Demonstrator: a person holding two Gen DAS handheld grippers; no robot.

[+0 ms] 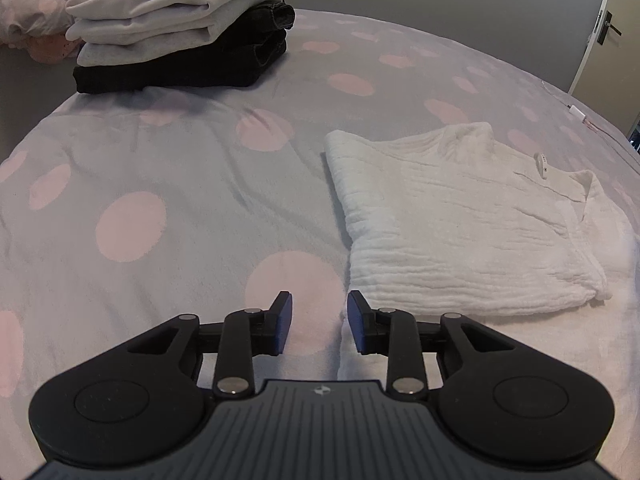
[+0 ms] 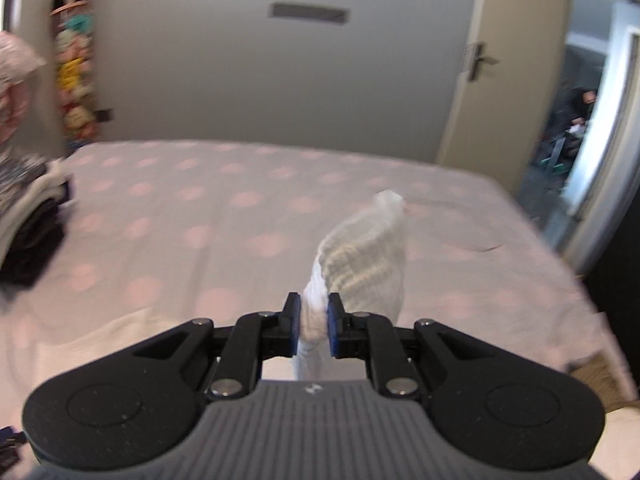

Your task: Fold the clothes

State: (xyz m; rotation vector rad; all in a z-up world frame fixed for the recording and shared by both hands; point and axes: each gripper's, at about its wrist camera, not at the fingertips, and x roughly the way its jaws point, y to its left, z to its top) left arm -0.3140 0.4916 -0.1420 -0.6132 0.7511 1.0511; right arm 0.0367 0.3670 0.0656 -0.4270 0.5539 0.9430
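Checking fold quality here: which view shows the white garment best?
The left wrist view: the white garment lies partly folded on the bedspread, sharp and nearly whole. The right wrist view shows only a blurred bunch pinched in the right gripper.

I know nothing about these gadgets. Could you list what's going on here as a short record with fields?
Surface: grey bedspread with pink dots
Garment in work: white crinkled cotton top, partly folded, lying flat
Left gripper: open, nothing between its pads, at the top's near corner
Right gripper: pinching white crinkled fabric, lifted above the bed
Finished work: stack of folded grey and black clothes
Background: open door
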